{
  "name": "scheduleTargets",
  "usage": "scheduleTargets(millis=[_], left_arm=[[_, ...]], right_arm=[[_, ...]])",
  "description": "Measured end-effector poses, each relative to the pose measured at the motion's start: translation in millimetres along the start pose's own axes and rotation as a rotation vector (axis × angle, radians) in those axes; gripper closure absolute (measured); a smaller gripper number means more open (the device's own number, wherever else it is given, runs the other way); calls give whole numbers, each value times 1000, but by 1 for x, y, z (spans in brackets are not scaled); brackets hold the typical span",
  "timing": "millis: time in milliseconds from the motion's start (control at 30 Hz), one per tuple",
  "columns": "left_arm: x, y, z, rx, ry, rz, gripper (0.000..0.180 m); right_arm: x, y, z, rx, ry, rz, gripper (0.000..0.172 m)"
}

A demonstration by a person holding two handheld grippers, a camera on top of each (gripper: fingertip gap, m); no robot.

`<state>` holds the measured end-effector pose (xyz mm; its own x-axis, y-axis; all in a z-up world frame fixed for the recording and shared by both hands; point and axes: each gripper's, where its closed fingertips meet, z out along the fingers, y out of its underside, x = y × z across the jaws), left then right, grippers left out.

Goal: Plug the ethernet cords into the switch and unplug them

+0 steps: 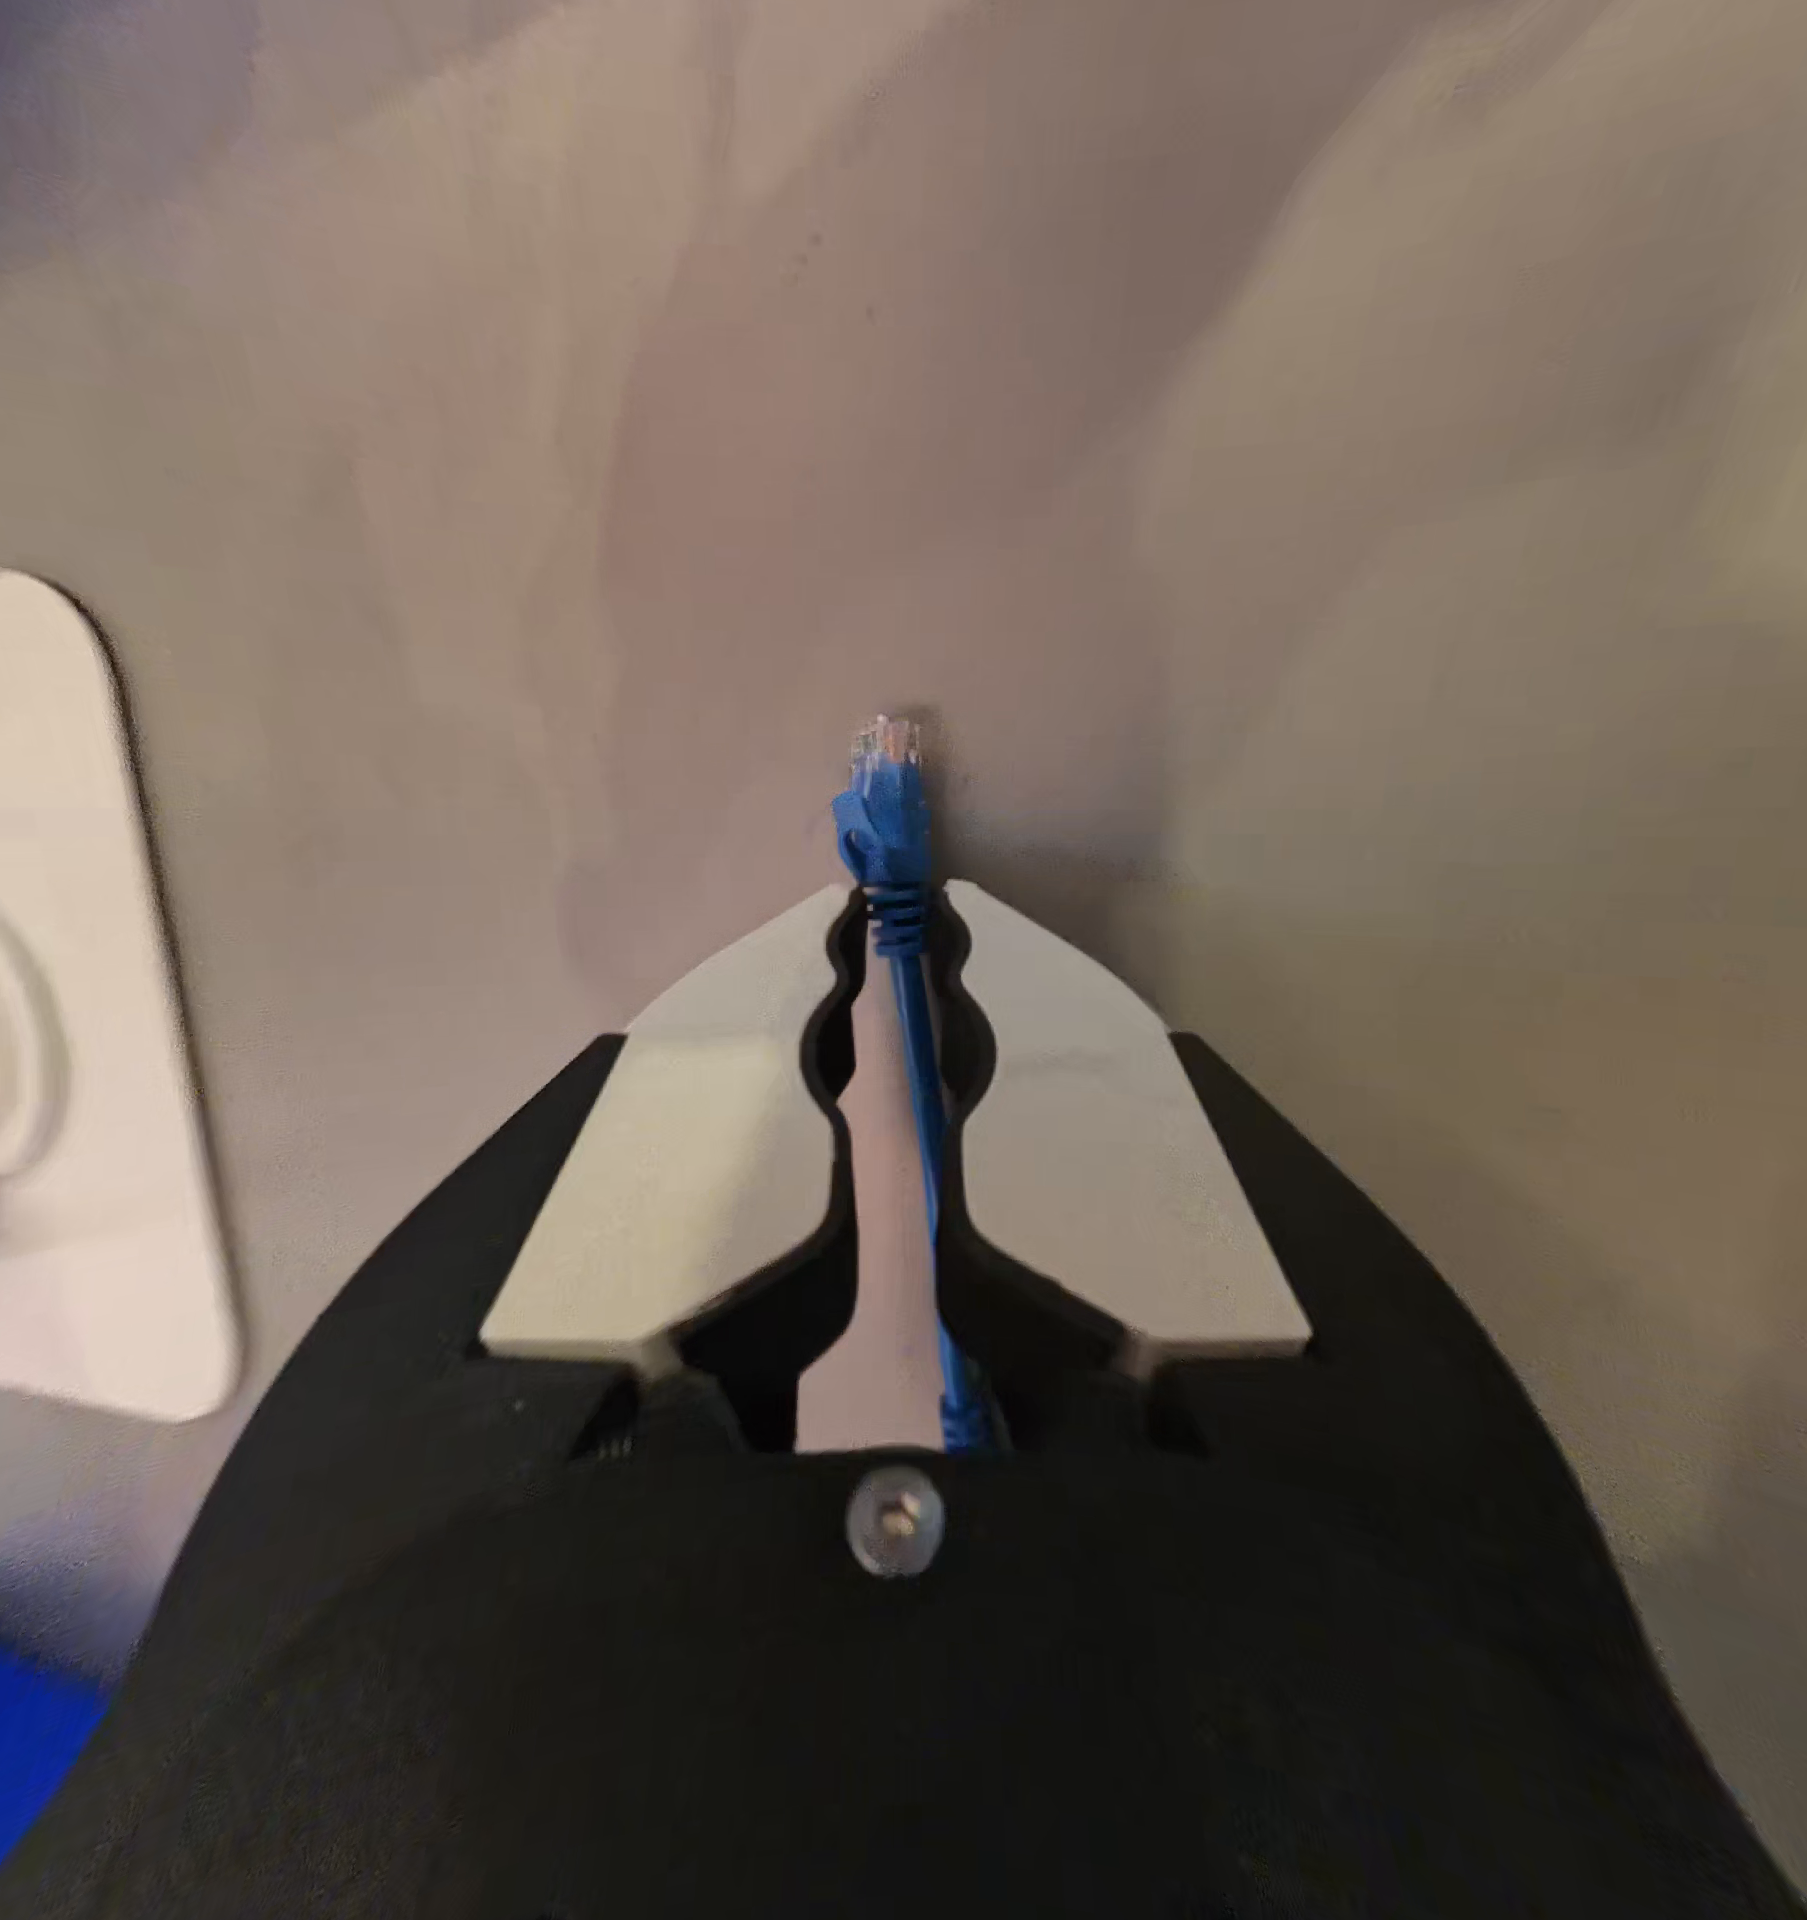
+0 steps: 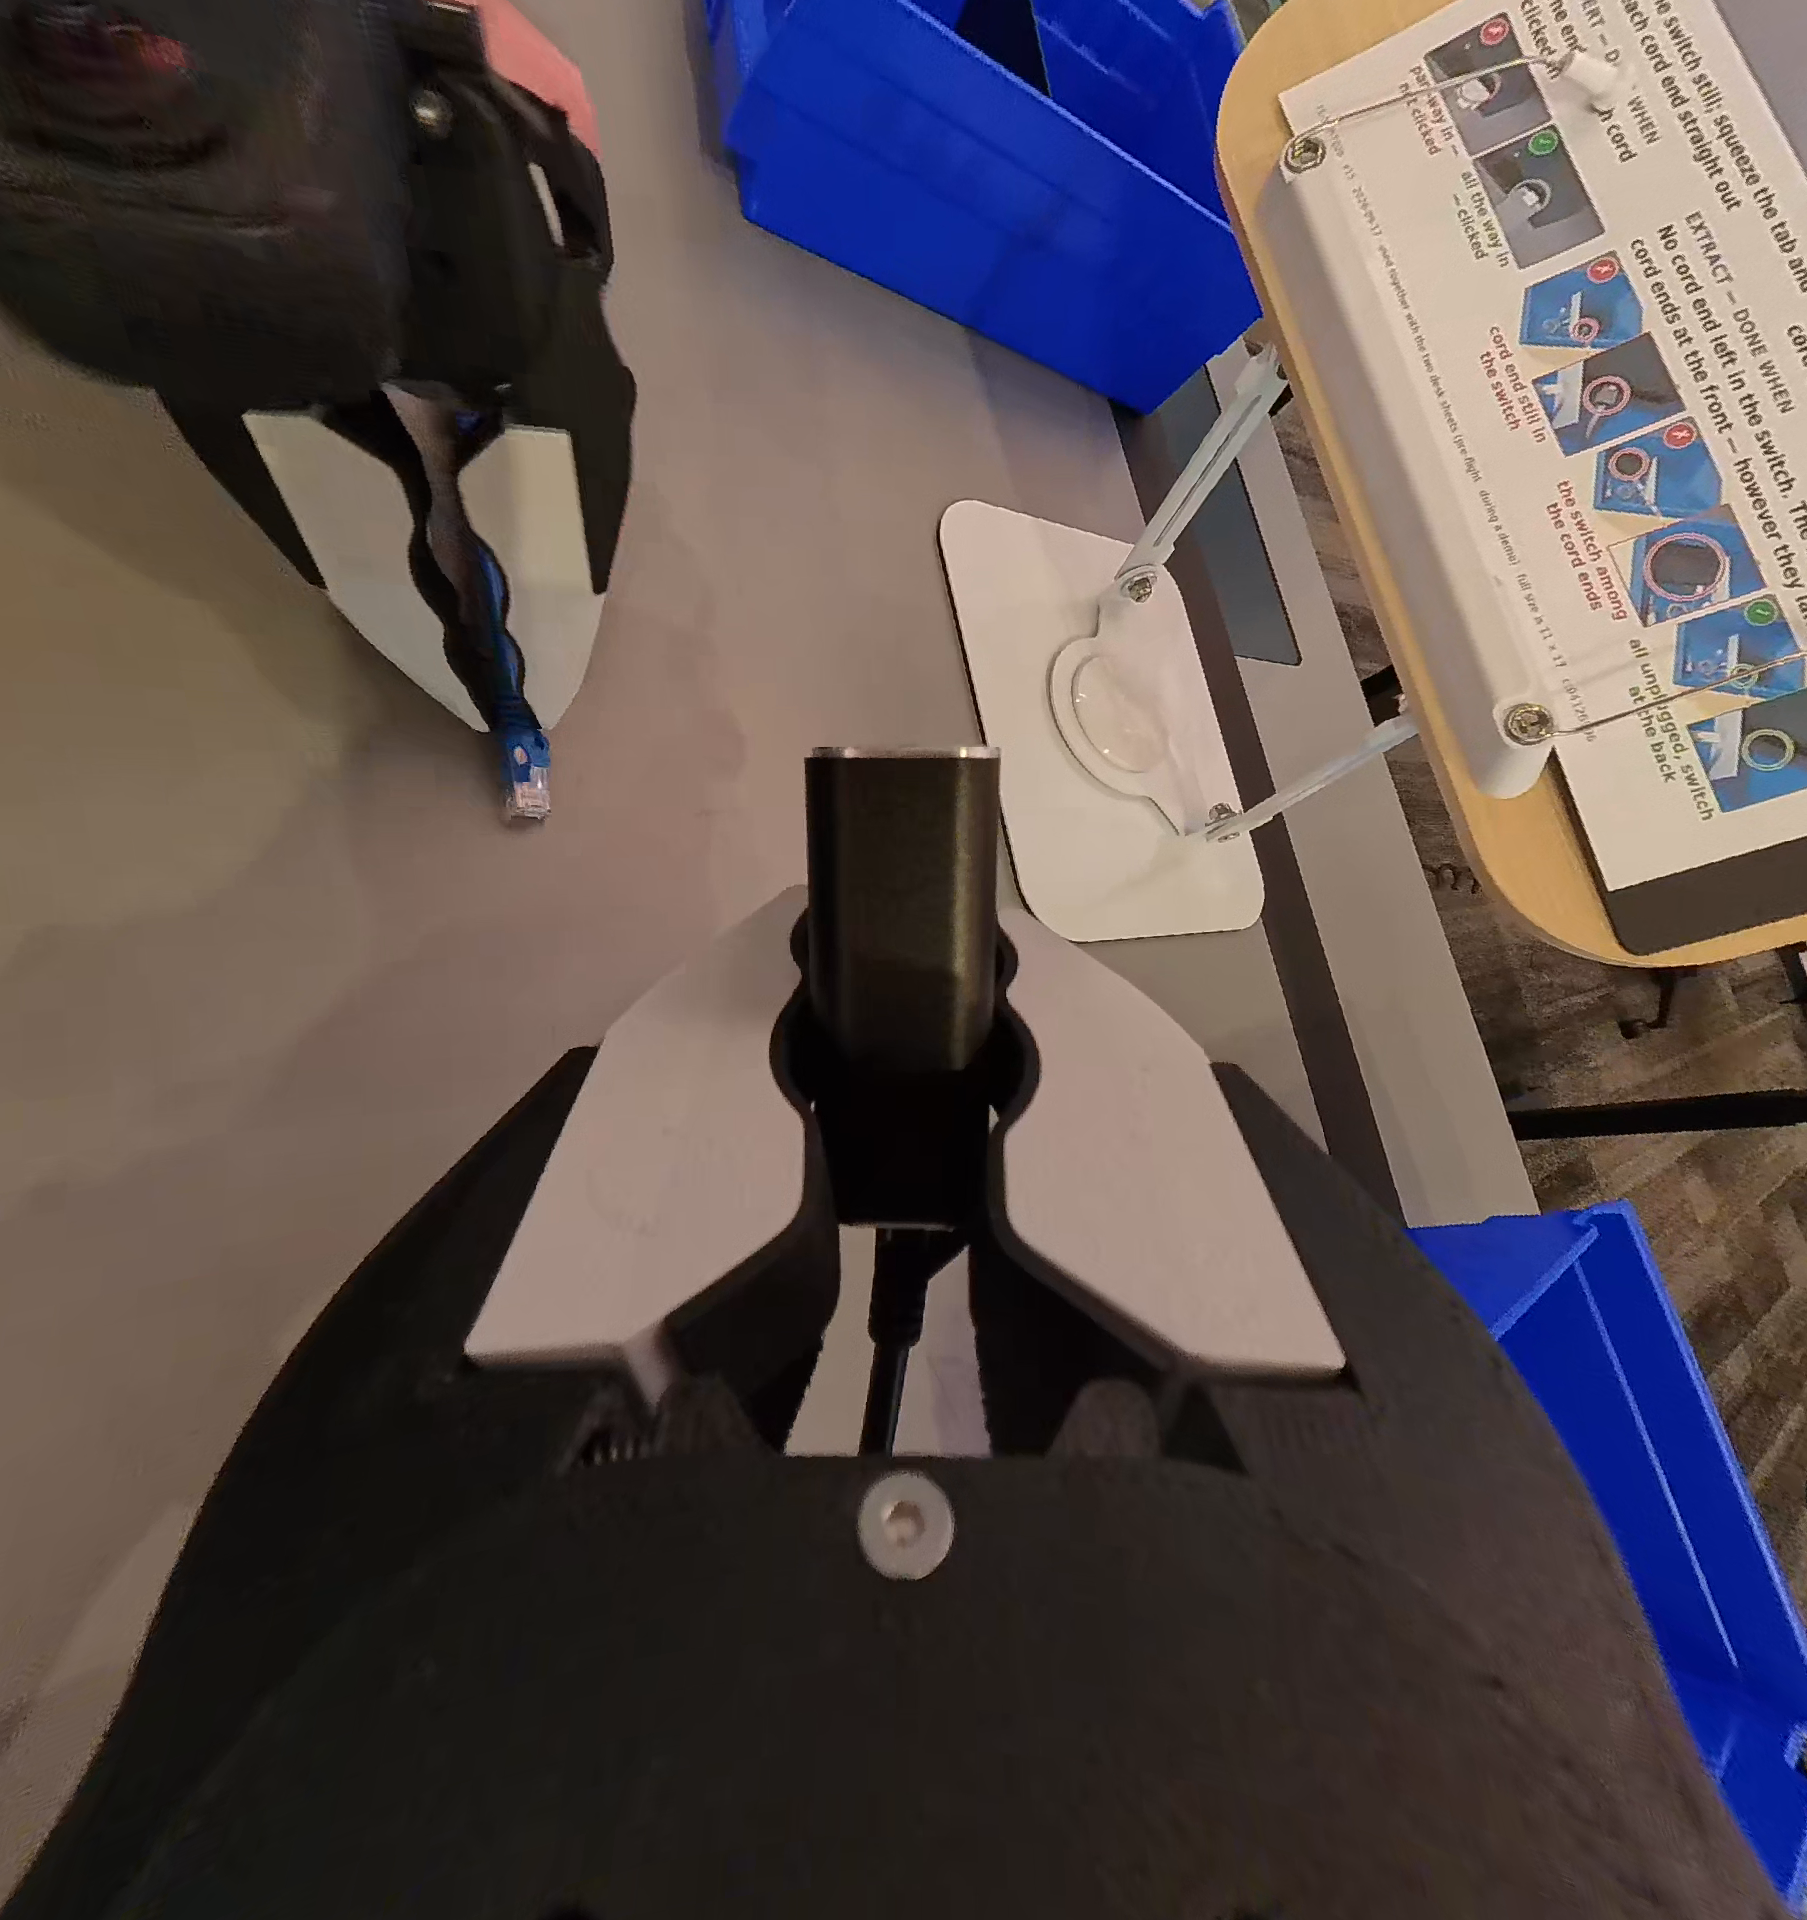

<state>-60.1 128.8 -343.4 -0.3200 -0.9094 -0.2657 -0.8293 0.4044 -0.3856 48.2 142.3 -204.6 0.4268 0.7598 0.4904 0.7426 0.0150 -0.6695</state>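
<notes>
Cord first: I have the blue ethernet cord (image 1: 904, 1039) pinched in my left gripper (image 1: 901, 896), both fingertips closed on the ribbed boot just behind the plug; the clear plug (image 1: 886, 743) sticks out past the tips over the grey table (image 1: 1398, 623), and the cable trails back between the fingers. My right gripper (image 2: 901, 940) is clamped on the switch (image 2: 904, 883), a dark metal box held endwise between both pads, its far end jutting beyond the tips; a black lead (image 2: 894, 1340) runs from its near end. From the right gripper, the plug sits ahead to the left, well apart from the switch; a white stand base (image 2: 1044, 727) lies just right, blue bins (image 2: 982, 177) farther ahead.
</notes>
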Motion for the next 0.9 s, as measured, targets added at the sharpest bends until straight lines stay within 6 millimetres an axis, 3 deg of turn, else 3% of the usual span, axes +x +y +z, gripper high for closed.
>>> scheduleTargets(millis=[133, 333, 500, 633, 733, 900], left_arm=[[0, -2, 4, 62, 106, -97, 170], [-11, 2, -1, 26, 0, -64, 170], [-56, -5, -47, 34, -193, -85, 170], [-86, -18, -86, -37, -394, 38, 170], [-95, -31, -100, -72, -452, 105, 171], [-103, -41, -104, -135, -492, 199, 170]], right_arm=[[-1, -1, 1, -1, -5, -4, 145], [0, -1, 1, -4, 23, -45, 145], [4, 0, 7, -88, 148, -219, 145], [9, -5, 11, -147, 257, -322, 145], [7, -13, 14, -148, 293, -364, 144], [8, -14, 17, -187, 339, -399, 144]])
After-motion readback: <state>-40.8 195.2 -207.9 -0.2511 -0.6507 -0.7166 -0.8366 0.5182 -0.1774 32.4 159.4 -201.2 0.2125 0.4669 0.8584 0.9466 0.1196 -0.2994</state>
